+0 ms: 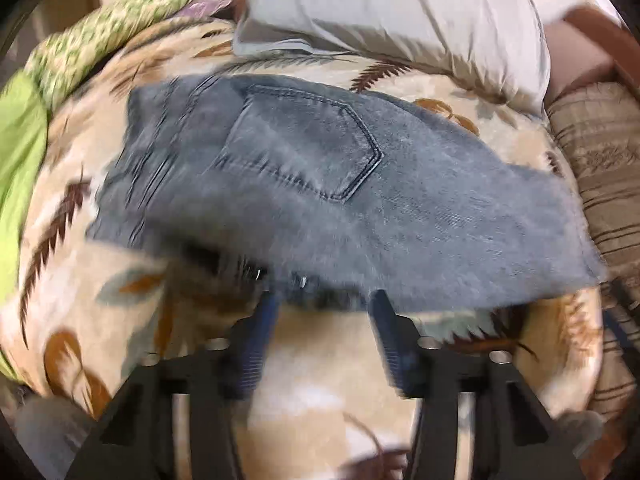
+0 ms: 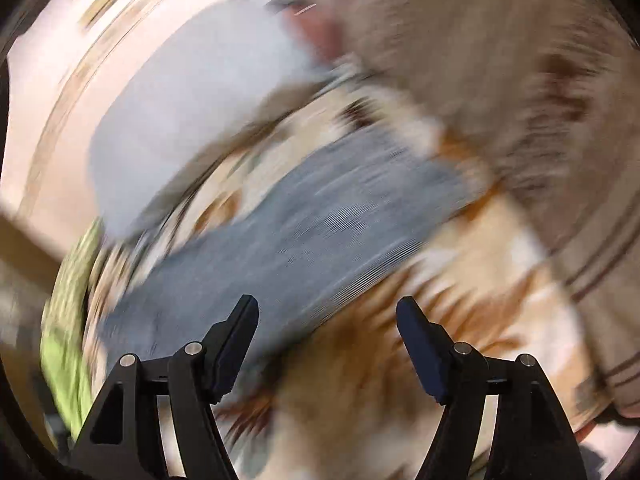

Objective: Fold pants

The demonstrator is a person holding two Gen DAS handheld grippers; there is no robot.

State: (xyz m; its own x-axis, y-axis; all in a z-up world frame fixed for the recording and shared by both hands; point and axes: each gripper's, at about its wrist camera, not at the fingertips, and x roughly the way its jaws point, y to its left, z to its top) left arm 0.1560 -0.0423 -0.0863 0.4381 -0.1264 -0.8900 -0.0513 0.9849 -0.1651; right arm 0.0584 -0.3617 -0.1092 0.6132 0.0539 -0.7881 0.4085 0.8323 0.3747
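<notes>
A cream blanket [image 1: 320, 392] printed with brown leaves covers the whole surface. On it lie the pants [image 1: 320, 184] – grey-blue denim, folded into a broad slab that runs across the middle of the left view, back pocket [image 1: 304, 144] facing up and its point aimed right. A grey pillow [image 1: 400, 12] sits beyond the pants, at the blanket's far edge. A green patterned cloth [image 1: 80, 40] bunches at the left, and a tan striped cloth [image 1: 600, 168] lies along the right.

The left gripper [image 1: 322, 300] hangs at the pants' near edge with its jaws spread – the tips are close to the denim, but blur hides whether they touch it. The right gripper [image 2: 326, 306] (its view is badly smeared) has jaws wide apart with nothing between them, above the blanket just beside the pants' near edge.
</notes>
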